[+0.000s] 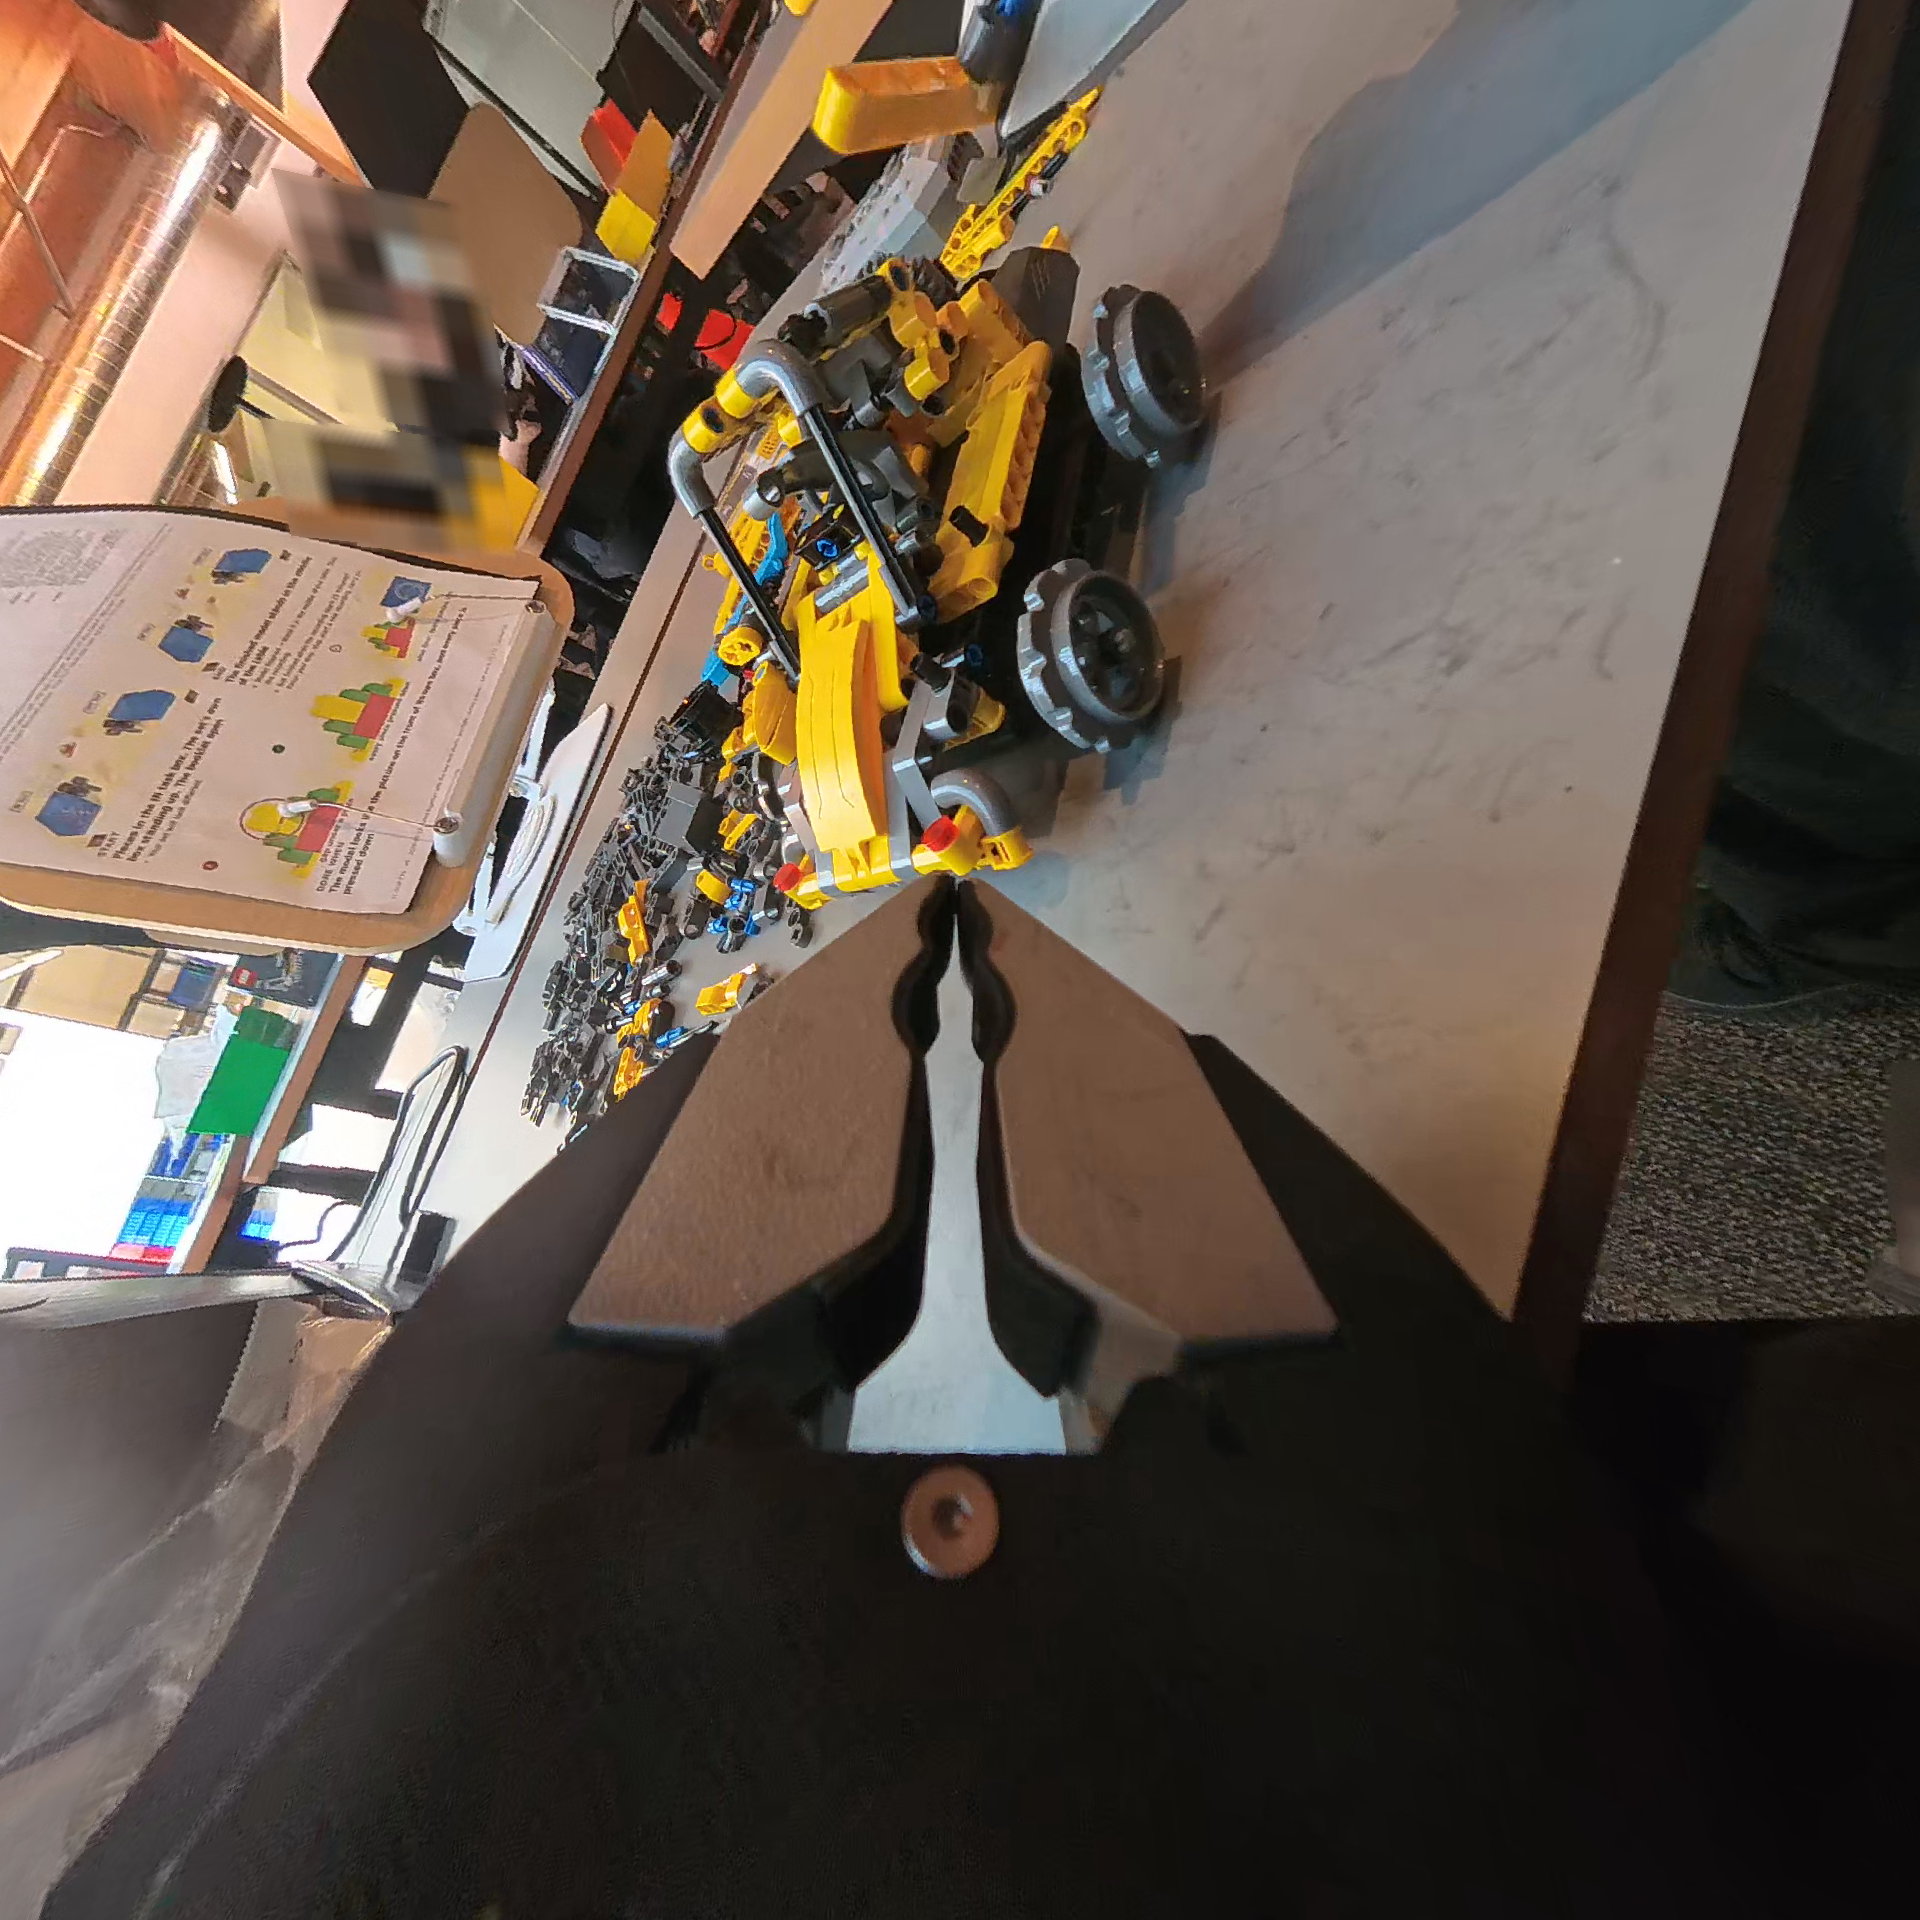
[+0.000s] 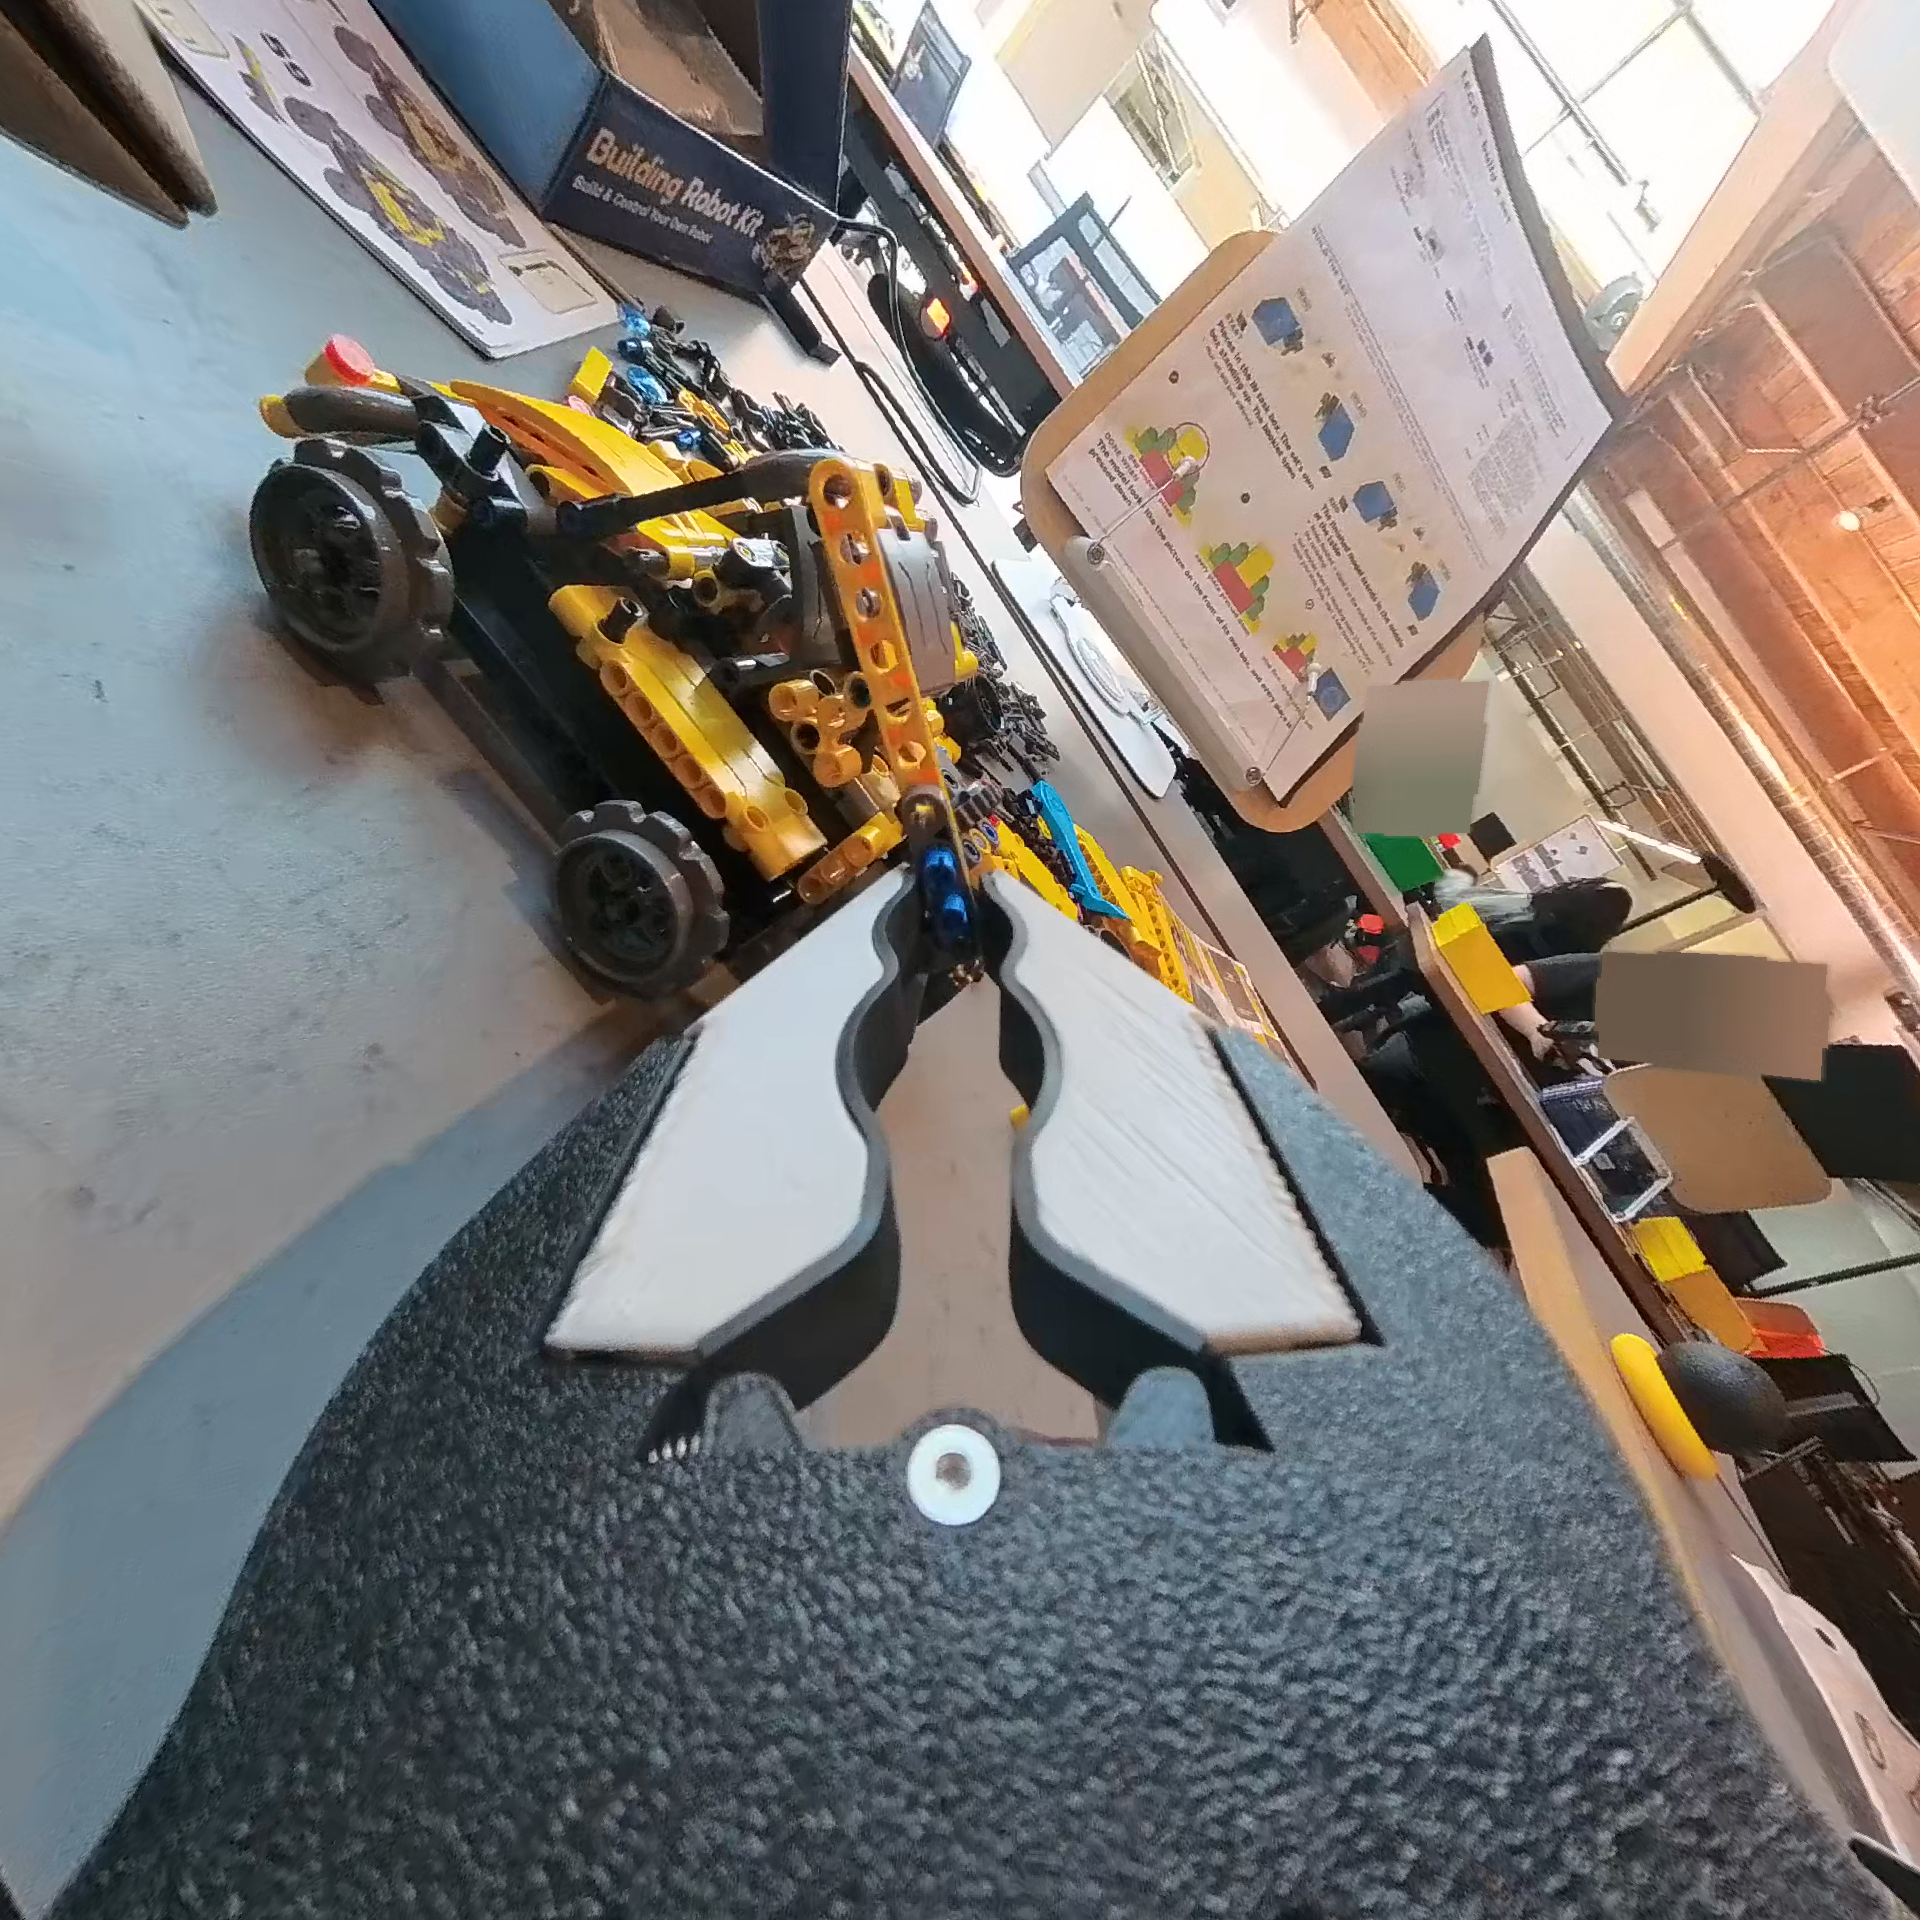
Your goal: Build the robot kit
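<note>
Right claw [image 2: 956,914] grips yellow beam [image 2: 883,665]; left claw [image 1: 954,891] closed beside car [image 1: 894,582].

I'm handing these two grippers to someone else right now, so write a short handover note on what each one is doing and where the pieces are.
Left gripper: shut, holding nothing, tips right at the car's front end by a red stud.
Right gripper: shut on the yellow beam, gripped at its lower end by the blue pin; the beam rises against the car's rear.
Car sits on its wheels on the grey table.
Loose parts lie in a pile past the car.
Instruction sheet and kit box lie at the table's far end.
What is done or left cannot be judged.
</note>
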